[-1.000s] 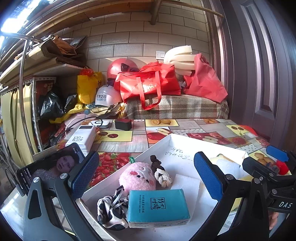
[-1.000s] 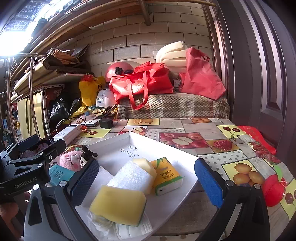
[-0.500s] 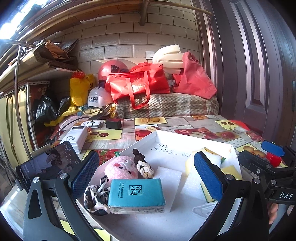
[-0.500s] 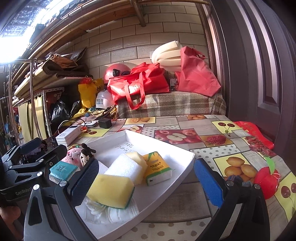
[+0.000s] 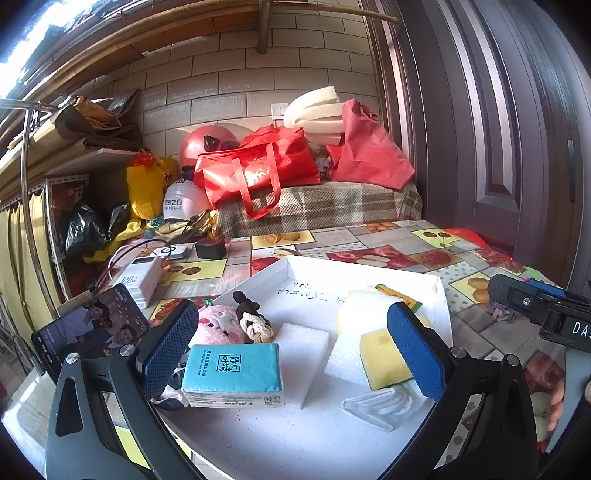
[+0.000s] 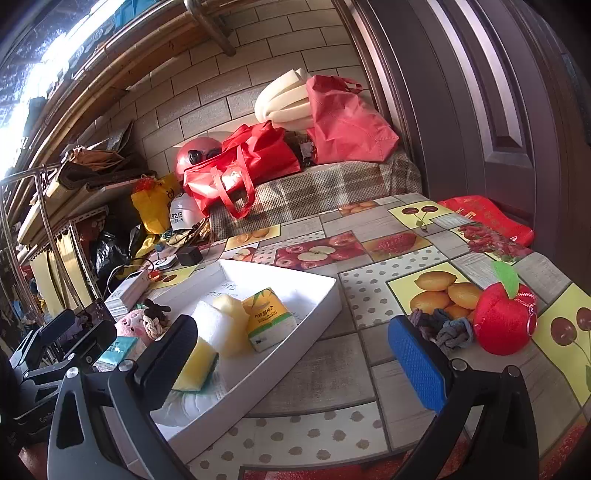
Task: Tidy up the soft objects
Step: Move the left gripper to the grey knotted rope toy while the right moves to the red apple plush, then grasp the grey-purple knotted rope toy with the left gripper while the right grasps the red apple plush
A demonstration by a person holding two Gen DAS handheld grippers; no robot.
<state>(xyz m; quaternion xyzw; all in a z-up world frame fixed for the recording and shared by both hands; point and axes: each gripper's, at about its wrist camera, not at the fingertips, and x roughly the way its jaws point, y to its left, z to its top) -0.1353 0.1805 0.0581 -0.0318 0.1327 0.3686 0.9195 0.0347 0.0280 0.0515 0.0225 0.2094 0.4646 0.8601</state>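
Swung rightward off the white tray (image 6: 325,295), the spread, empty right gripper (image 6: 295,354) is now faced toward the red plush apple (image 6: 504,319) lying ahead-right on the worktop (image 6: 332,373).

We see a grey brick wall (image 5: 236,85), a dark door (image 5: 491,122) on the right, bamboo beams (image 5: 155,26) overhead, and daylight at upper left.

Daylight pours in from the upper left of both views and blows out to white there. The white tray (image 5: 362,269) glares brightly, while the dark door (image 6: 498,92) stays dim. Fisheye bending curves the brick wall (image 5: 236,85), black vignette rings every corner, and focus is sharp
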